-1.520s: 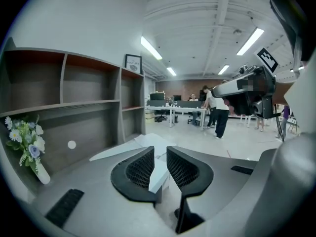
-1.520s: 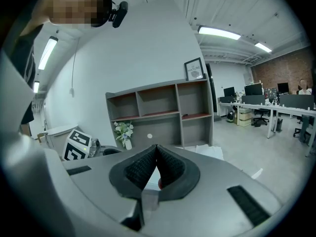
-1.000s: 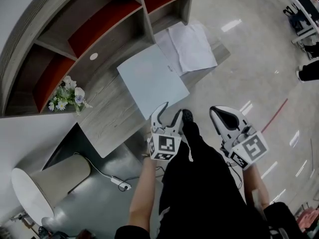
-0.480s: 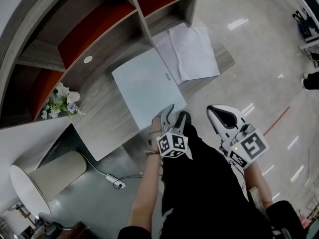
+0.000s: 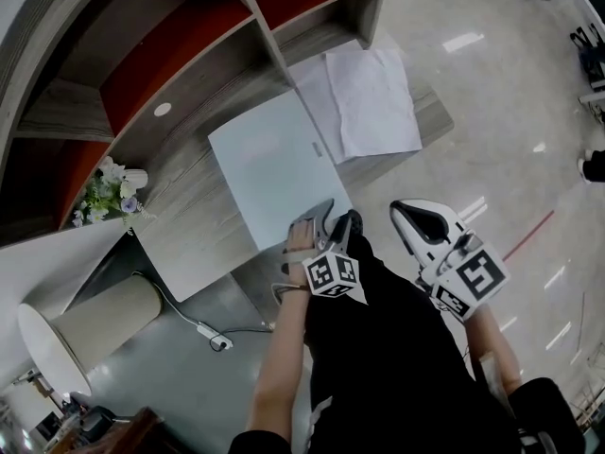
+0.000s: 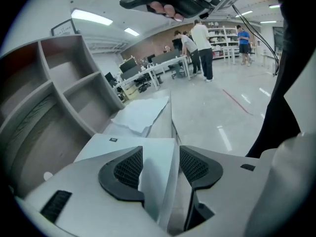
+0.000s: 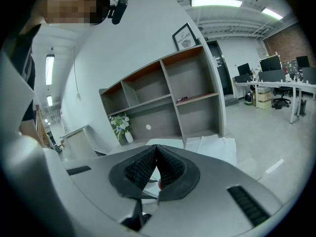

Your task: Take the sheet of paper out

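With the right gripper (image 5: 405,212) jaws together, the left gripper (image 5: 336,218) has just-opened jaws straddling the folder (image 5: 269,159) at its 5 o'clock corner, and risks clamping the whole folder shut.

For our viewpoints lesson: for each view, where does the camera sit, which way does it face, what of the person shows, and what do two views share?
Head view: on the head, steeply down at desk, folder, sheets; forearms, left gripper, right gripper show.
Left gripper view: on that gripper, along its open jaws straddling the folder's corner; dark clothing at right.
Right gripper view: on that gripper, along shut jaws toward the shelf; upper body at left.
Shared: folder and sheets.
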The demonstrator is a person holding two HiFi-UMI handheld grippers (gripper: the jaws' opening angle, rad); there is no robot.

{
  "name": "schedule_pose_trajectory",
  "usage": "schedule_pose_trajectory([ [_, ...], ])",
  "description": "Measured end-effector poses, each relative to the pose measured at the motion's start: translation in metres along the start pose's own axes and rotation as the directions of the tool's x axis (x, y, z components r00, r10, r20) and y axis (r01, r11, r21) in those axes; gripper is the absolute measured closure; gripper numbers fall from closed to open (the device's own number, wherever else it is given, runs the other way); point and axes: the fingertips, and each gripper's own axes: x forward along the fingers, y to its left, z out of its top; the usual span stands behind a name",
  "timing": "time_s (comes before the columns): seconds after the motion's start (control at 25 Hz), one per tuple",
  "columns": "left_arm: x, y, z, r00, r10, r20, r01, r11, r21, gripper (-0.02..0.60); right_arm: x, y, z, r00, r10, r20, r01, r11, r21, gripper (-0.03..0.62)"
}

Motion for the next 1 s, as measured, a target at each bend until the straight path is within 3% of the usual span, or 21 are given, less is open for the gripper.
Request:
schedule_pose_trajectory([
  [0.28, 0.005, 0.003, -0.004, 1.000, 0.015, -0.004, -0.015, 1.000, -0.011, 0.379, 0.007, -0.001, 0.003, 1.000, 0.016, 0.004, -0.016, 1.000, 0.017, 0.582],
  [0.72, 0.003, 0.002, -0.004, 0.999, -0.044, 0.025, 0.047, 0.994, -0.101, 0.399, 0.009, -0.001, 0.009, 1.000, 0.020, 0.015, -0.020, 0.999, 0.036, 0.581],
  [1.0, -0.002, 0.000, -0.002, 0.996, -0.062, 0.063, 0.070, 0.987, -0.144, 0.450, 0.007, -0.002, 0.011, 1.000, 0.014, 0.021, -0.015, 0.999, 0.043, 0.580],
])
